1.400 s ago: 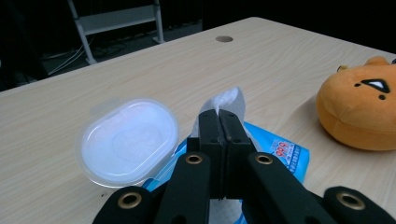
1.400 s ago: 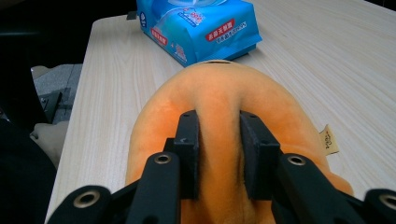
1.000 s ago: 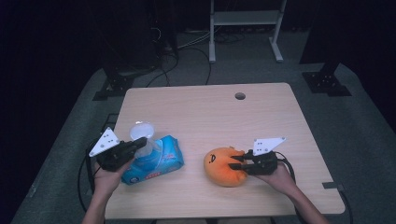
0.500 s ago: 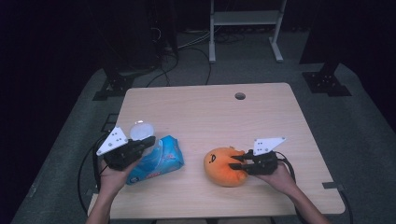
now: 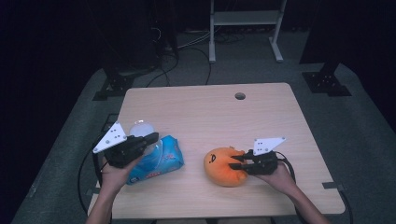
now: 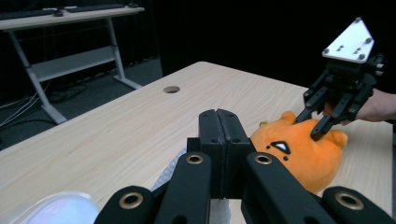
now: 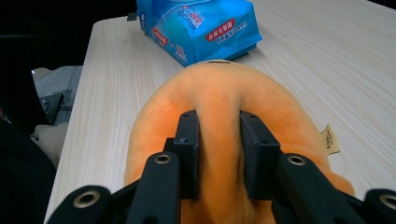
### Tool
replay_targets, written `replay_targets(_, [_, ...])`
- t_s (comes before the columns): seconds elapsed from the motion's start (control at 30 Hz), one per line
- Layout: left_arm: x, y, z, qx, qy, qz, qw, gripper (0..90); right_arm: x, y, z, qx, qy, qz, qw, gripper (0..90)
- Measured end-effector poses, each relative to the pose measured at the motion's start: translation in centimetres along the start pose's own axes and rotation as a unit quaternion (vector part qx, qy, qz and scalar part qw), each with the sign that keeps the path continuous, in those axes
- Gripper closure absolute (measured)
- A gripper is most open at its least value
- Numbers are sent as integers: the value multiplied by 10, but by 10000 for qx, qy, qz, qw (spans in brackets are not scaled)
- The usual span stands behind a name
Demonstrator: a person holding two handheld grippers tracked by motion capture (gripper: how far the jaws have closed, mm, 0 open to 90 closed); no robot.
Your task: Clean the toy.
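An orange plush toy (image 5: 219, 169) with a small face lies at the table's front right. My right gripper (image 5: 236, 162) is shut on it, the pads pinching a ridge of plush (image 7: 219, 88) between them. A blue pack of wipes (image 5: 161, 161) lies at the front left, with a translucent white round piece (image 5: 140, 127) at its far end. My left gripper (image 5: 154, 138) hovers over the pack with its jaws pressed together (image 6: 219, 116). Some white material shows under the jaws; I cannot tell whether it is pinched. The left gripper view also shows the right gripper (image 6: 308, 127) on the plush (image 6: 299, 156).
The wooden table (image 5: 210, 116) has a cable hole (image 5: 240, 96) near its far edge. A white metal stand (image 5: 245, 18) and cables are on the dark floor beyond. The pack (image 7: 201, 28) lies just past the plush in the right gripper view.
My left gripper has shifted right and slightly up over the wipes pack. The right gripper and the plush have stayed put.
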State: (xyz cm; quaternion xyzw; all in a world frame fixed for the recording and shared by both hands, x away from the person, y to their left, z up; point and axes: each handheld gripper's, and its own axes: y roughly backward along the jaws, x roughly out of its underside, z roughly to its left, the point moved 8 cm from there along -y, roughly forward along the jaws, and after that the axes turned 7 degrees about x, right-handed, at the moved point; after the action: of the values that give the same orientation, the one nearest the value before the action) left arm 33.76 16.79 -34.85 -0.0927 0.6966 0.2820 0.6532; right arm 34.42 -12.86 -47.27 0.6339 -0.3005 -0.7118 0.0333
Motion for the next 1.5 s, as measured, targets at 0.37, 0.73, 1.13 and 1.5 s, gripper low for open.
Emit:
replay_targets(0.37, [-17, -23, -16, 374, -84, -21, 9993, 897, 0, 1, 0, -6, -4, -11, 10000, 692])
replay_targets(0.73, [-50, -55, -46, 1010, -305, -200, 9942, 896, 1, 3, 0, 22, -11, -32, 10000, 667])
replay_targets(1.13, [-46, -111, -80, 1730, -323, 20, 9844, 894, -11, 25, -1, 69, -93, -324, 9994, 544])
replay_targets(1.5, [-29, -140, -107, 2154, -355, 333, 9753, 893, -53, 30, 16, -59, 332, -807, 9962, 384])
